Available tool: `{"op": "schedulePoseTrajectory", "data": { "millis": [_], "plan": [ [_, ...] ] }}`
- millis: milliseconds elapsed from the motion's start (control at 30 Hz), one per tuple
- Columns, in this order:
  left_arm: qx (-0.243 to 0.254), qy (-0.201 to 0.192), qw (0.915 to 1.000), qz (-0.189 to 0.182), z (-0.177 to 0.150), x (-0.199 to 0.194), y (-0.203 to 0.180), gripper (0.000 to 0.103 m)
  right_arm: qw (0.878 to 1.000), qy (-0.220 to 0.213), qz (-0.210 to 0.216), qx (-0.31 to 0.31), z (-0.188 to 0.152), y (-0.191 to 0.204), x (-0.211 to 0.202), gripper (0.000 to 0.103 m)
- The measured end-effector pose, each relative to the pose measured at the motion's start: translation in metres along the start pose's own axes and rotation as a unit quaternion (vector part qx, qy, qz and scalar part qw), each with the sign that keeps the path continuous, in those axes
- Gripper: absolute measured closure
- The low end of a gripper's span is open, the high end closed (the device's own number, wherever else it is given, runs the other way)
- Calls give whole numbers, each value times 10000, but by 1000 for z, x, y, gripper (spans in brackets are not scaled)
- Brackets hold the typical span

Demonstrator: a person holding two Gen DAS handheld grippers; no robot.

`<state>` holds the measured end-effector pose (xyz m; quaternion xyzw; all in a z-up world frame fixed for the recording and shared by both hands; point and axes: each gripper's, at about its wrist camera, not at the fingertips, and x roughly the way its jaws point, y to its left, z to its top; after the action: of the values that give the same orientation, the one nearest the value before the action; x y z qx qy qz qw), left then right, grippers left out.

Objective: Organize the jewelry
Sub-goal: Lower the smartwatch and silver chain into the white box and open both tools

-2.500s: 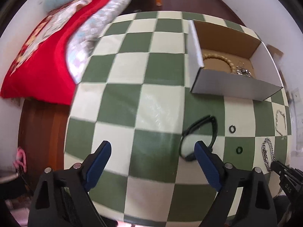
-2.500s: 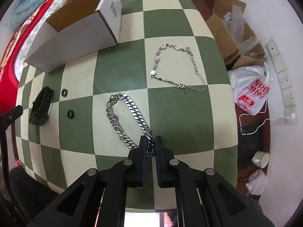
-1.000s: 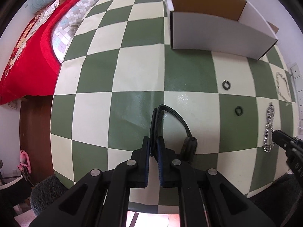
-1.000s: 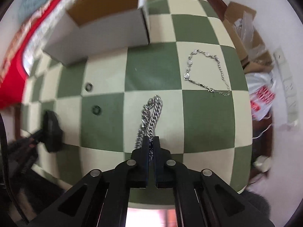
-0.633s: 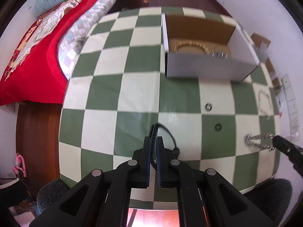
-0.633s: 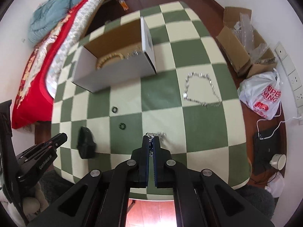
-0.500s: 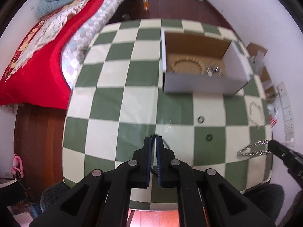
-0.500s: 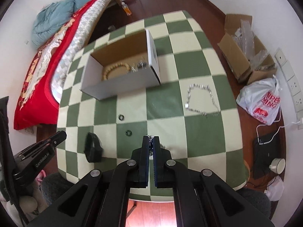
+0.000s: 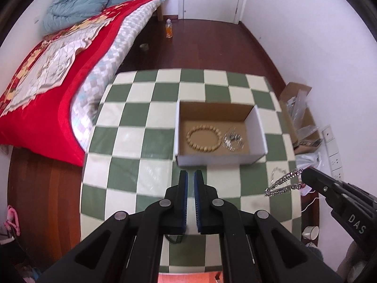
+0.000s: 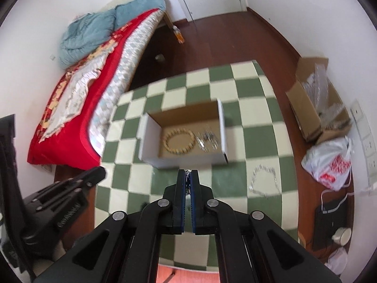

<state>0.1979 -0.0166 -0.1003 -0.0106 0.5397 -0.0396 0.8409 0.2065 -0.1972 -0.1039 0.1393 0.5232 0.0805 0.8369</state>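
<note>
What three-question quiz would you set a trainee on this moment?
1. True or false: the right gripper is shut on the thick silver chain.
2. Which lies inside the cardboard box? A) bead bracelet B) plastic bag C) orange bottle
3. Fill in: the thin necklace lies on the ____, outside the box.
Key: 1 true; 2 A; 3 table.
</note>
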Motion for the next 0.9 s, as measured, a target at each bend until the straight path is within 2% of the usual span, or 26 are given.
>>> {"op": "schedulePoseTrajectory", "data": {
  "millis": [200, 367, 467, 567, 633, 667, 700, 733, 900],
  "plan": [
    [-221, 68, 9990, -389, 41, 7, 10, 100, 9998, -132, -4, -148, 41, 16, -1, 100],
    [-174, 148, 9989, -416, 68, 20, 13, 100, 9998, 19, -111, -151, 65, 17, 24, 100],
    [-35, 95, 9989, -460, 60, 22, 20, 98, 9997, 38, -121, -197, 63, 16, 31, 100],
    [-227, 129, 9987, -443, 37, 26, 36, 95, 9998, -3, -43, -198, 49, 12, 28, 100],
    [-430, 238, 9985, -221, 7, 35, 51, 85, 9999, -2, -4, -163, 37, 9, 26, 100],
    [-472, 272, 9984, -161, -2, 38, 56, 69, 9999, 19, 41, -123, 28, 5, 26, 100],
    [-505, 356, 9981, -51, -18, 44, 62, 42, 9999, 41, 57, -89, 22, 3, 25, 100],
    [-543, 410, 9977, -11, -30, 49, 66, 36, 9999, 56, 70, -64, 15, 1, 25, 100],
    [-683, 986, 9927, 84, -85, 84, 78, 35, 9997, 184, 115, 104, -21, -9, 24, 100]
  ]
}}
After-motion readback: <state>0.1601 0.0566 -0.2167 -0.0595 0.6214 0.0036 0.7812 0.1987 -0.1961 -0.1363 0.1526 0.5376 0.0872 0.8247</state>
